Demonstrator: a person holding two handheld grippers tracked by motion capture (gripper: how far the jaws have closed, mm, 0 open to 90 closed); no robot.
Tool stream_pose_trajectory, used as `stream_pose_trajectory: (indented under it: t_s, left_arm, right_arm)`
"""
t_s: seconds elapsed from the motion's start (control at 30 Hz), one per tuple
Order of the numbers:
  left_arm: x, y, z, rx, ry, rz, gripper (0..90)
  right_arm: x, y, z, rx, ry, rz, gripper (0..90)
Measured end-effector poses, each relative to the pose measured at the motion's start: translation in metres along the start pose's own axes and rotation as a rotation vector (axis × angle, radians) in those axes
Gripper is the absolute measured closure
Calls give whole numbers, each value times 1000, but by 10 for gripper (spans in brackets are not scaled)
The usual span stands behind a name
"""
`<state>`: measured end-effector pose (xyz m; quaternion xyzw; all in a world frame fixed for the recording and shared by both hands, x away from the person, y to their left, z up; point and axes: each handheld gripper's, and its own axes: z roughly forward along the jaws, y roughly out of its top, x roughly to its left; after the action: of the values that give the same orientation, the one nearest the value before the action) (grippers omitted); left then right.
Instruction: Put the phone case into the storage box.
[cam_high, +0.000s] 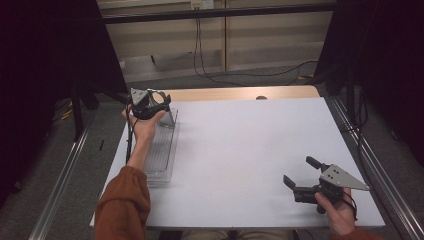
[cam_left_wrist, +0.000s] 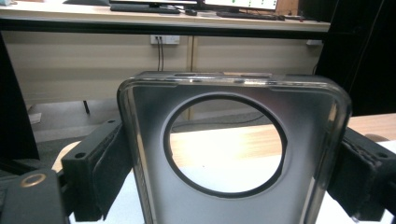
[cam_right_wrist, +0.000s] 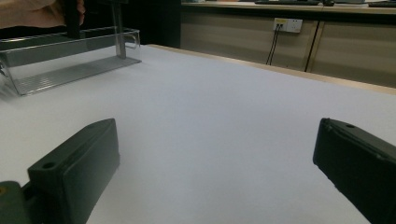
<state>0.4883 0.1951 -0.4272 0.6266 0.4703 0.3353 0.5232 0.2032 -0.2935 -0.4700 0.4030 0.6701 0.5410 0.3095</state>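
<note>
Black jaws of your left gripper (cam_left_wrist: 229, 182) stand either side of a clear phone case (cam_left_wrist: 233, 154), the one with the big round camera cutout. Both pads lie against the case's side walls, yet the jaws are only partly closed, and I can't tell whether they press or merely flank it. In the high view that left gripper (cam_high: 148, 106) hangs over the far end of the clear plastic tray (cam_high: 162, 160), which lies along the table's left edge, and the case stands upright in the tray's far end. My reading is that you hold the case by its narrow sides so it goes into the rack on edge, cutout end up, rather than flat.

Your right gripper (cam_high: 302, 177) waits near the table's (cam_high: 240, 150) near right corner, well apart from the tray, its jaws spread wide with nothing between them. From its own camera the white top runs bare ahead of the right gripper (cam_right_wrist: 215, 172), with the tray (cam_right_wrist: 70, 70) far off towards the opposite side. Parked there, it stays out of the left arm's way.
</note>
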Motion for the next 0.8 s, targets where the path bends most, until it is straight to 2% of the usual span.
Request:
stream_pose_trajectory:
  t_s: [0.07,0.1,0.23,0.3,0.4,0.5,0.53,0.57,0.63,0.67,0.8]
  left_arm:
    - [0,0,3,0,0,-11,84]
    - [0,0,4,10,11,-7,84]
    - [-3,1,11,15,-4,6,83]
    - [-4,1,15,21,-11,10,83]
    - [-7,1,19,32,2,17,83]
    - [-7,1,22,33,-4,24,83]
    - [-8,1,23,33,0,14,84]
    - [-8,1,24,35,-3,25,83]
    - [-9,0,27,40,9,20,83]
    - [-10,0,28,35,5,8,83]
    - [-10,-2,31,49,-5,14,66]
  right_arm:
    - [0,0,0,0,2,0,0]
    - [0,0,0,2,7,-5,0]
    - [0,0,0,0,5,-1,0]
    - [-1,0,0,2,16,-15,0]
    - [-1,-1,0,-1,16,-14,0]
    - [0,0,-1,-3,15,-4,0]
    - [0,0,-1,0,16,-3,0]
    - [0,-1,-1,0,17,-2,0]
    - [0,-1,-1,0,20,-1,0]
    - [0,-1,-1,0,19,-1,0]
    - [0,-1,-1,-1,24,-2,0]
